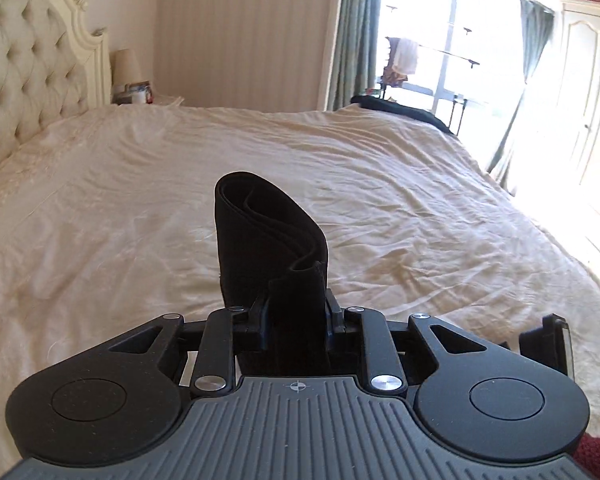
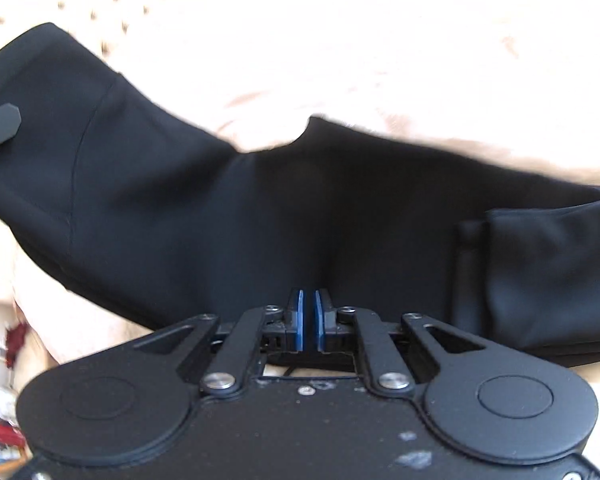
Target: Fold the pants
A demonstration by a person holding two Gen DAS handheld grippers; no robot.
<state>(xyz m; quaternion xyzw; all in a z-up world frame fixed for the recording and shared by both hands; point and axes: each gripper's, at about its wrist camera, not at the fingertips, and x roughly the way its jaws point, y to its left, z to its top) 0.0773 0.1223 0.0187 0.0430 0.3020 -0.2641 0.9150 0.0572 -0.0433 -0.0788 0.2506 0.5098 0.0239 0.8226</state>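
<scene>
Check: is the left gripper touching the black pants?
Touching. The left wrist view shows the left gripper clamped on a bunched fold of the black pants, which stands up between its fingers.

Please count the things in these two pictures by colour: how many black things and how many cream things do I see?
Black: 3 (pants, left gripper, right gripper)
Cream: 3 (bedspread, headboard, lamp)
Total: 6
</scene>
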